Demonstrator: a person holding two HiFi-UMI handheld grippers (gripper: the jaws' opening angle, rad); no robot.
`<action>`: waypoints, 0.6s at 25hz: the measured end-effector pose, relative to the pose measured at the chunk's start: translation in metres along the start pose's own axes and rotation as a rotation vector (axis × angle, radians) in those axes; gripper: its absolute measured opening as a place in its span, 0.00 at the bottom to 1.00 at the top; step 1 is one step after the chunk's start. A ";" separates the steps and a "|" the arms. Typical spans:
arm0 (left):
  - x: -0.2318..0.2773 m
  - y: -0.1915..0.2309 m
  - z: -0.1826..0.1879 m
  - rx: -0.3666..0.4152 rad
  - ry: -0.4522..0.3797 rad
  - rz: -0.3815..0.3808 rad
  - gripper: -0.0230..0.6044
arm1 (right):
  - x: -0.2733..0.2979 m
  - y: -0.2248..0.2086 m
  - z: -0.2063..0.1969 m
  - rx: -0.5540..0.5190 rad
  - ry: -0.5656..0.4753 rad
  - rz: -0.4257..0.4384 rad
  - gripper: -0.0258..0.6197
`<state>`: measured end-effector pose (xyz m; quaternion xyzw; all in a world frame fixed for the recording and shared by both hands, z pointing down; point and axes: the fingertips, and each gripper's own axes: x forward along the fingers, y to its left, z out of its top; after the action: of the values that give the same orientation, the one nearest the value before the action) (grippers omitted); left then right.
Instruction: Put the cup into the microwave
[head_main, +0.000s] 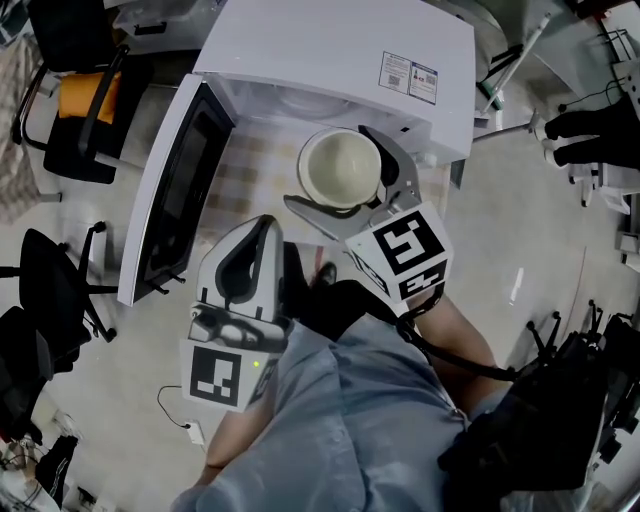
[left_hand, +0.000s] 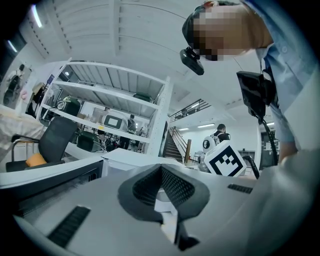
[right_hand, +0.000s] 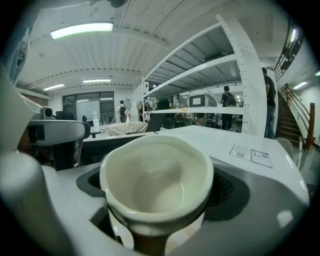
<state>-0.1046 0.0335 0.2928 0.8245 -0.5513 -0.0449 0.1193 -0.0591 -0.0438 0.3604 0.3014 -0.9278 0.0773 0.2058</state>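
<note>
Cup (head_main: 340, 167): cream-white, round, glossy inside, empty. It stands upright with its mouth up, gripped by its wall between the fingers (head_main: 398, 172) of the right gripper (head_main: 330, 168), its rim above them.

Microwave (head_main: 350, 45): white case with label stickers on top. Its door (head_main: 178, 190) has a dark window and is swung wide open to the left of the fingers. The open cavity lies just beyond the fingertips.

Cup (head_main: 340, 168) before microwave (head_main: 340, 50), door (head_main: 175, 190) leftward
</note>
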 end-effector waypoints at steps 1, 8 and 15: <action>-0.002 0.002 -0.006 0.004 0.015 -0.001 0.04 | 0.004 0.001 -0.003 0.001 0.004 0.002 0.88; 0.001 0.016 -0.017 0.005 0.022 -0.018 0.05 | 0.024 0.000 -0.018 -0.007 0.034 -0.010 0.88; 0.010 0.028 -0.029 0.007 0.032 -0.064 0.04 | 0.051 -0.008 -0.036 0.011 0.067 -0.036 0.88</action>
<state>-0.1201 0.0188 0.3280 0.8427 -0.5229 -0.0334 0.1237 -0.0794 -0.0678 0.4145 0.3163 -0.9145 0.0887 0.2363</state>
